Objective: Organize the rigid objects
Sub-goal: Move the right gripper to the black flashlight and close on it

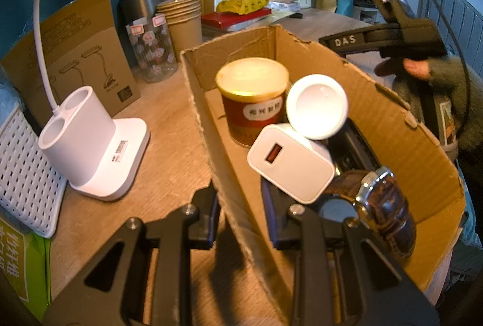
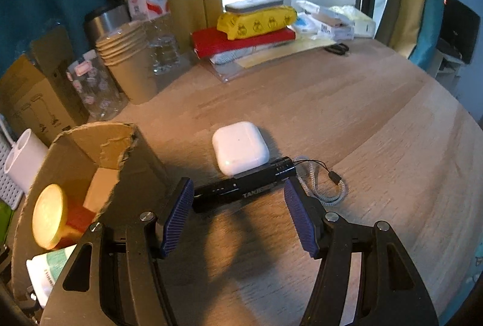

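A cardboard box (image 1: 392, 126) stands on the wooden table and holds a red tin with a yellow lid (image 1: 252, 102), a white round tub (image 1: 317, 107), a white USB charger (image 1: 291, 164) and a wristwatch (image 1: 382, 205). My left gripper (image 1: 241, 211) straddles the box's left wall, one finger outside and one inside, jaws a little apart. My right gripper (image 2: 238, 214) is open above the table. A black flashlight (image 2: 241, 190) with a wrist cord lies just beyond its fingertips, and a white earbud case (image 2: 240, 147) sits behind it. The box (image 2: 90, 144) is to its left.
A white lamp base with holder (image 1: 90, 141), a white basket (image 1: 21, 178) and a flat carton (image 1: 78, 54) stand left of the box. Paper cups (image 2: 129, 60), bottles, a steel mug and stacked packets (image 2: 253, 30) line the table's back.
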{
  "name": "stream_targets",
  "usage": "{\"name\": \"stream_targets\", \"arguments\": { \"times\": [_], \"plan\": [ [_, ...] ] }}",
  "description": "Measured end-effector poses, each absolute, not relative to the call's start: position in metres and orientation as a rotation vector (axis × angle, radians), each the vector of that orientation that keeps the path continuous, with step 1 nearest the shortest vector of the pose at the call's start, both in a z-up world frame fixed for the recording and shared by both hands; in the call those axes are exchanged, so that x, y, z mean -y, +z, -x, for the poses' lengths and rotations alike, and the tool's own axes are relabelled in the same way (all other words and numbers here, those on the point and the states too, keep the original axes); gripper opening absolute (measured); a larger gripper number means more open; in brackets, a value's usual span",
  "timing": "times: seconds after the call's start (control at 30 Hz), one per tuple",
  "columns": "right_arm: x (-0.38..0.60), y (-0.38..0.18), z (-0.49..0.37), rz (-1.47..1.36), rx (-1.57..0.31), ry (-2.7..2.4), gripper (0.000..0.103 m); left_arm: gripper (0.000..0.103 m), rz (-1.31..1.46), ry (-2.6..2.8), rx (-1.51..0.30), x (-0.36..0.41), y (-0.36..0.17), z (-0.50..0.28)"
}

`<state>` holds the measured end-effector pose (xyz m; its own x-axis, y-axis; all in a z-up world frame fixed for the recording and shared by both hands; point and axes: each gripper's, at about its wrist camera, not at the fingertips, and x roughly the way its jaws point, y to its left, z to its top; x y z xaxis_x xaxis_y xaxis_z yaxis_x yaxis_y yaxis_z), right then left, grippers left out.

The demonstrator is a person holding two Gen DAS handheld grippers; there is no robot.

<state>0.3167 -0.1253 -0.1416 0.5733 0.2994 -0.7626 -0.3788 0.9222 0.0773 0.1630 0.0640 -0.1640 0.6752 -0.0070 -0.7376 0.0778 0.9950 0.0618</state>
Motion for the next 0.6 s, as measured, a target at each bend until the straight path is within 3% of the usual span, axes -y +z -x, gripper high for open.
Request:
{"name": "stream_targets", "arguments": {
  "times": [0.6],
  "plan": [
    [0.122, -0.159, -0.332, 0.135, -0.921, 0.358, 0.066, 0.027, -0.089, -0.049, -0.83, -0.064, -0.164, -0.163]
  ]
}}
